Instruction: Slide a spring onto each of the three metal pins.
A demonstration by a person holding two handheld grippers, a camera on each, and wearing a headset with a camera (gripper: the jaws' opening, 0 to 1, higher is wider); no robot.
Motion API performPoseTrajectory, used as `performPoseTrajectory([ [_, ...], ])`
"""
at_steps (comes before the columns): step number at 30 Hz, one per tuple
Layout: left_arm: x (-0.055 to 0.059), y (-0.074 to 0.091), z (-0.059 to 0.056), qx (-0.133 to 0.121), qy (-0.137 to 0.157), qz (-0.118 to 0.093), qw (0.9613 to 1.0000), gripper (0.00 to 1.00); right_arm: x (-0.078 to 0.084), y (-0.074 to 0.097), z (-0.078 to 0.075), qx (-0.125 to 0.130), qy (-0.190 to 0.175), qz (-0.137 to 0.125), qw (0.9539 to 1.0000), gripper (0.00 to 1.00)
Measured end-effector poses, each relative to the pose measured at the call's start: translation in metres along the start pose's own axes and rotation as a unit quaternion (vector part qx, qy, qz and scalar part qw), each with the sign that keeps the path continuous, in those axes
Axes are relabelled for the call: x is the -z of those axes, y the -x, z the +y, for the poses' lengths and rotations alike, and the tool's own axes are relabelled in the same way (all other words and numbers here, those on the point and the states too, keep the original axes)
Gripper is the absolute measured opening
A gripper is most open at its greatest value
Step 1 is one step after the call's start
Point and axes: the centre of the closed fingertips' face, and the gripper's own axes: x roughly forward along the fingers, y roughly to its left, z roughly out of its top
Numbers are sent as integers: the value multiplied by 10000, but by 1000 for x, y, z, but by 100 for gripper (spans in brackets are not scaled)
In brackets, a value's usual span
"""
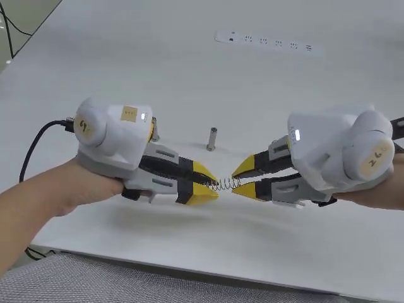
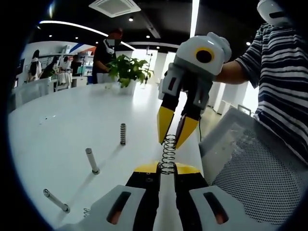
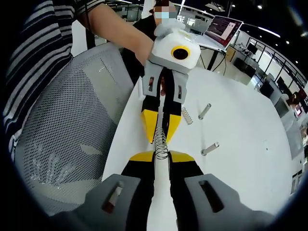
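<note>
A small metal spring [image 1: 226, 184] hangs level above the white table [image 1: 252, 95], stretched between my two grippers. My left gripper [image 1: 214, 187] is shut on its left end, and in its own view the spring [image 2: 168, 151] rises from its yellow tips [image 2: 166, 168]. My right gripper [image 1: 237, 181] grips the other end, with the spring [image 3: 161, 139] between its own tips [image 3: 161, 156]. One bare pin [image 1: 212, 139] stands upright behind the spring. A coiled spring [image 2: 122, 134] stands upright on the table, apparently over a pin. Two more bare pins [image 2: 91, 160] [image 2: 55, 200] are nearby.
A white power strip [image 1: 268, 43] lies at the far side of the table. A grey mesh chair [image 1: 63, 281] sits at the near table edge. A loose spring [image 2: 86, 211] lies by the nearest pin. A black cable [image 1: 35, 148] trails from the left gripper.
</note>
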Motion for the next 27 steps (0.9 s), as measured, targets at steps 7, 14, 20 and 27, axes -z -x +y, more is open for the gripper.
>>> performPoseTrajectory([
  [7, -1, 1, 1, -21, 13, -42, 10000, 8, -6, 1, -1, 16, -169, -203, 9996, 12],
  [14, 0, -1, 0, -16, -6, -18, 10000, 8, -17, 4, -1, 5, -389, -502, 9980, 12],
  [20, 2, -1, -1, -20, -24, 32, 10000, 8, -22, 2, 1, 8, -402, -585, 9975, 12],
  [27, 2, -1, 0, -51, -49, 56, 10000, 8, -34, -1, -1, 101, -439, -849, 9954, 12],
])
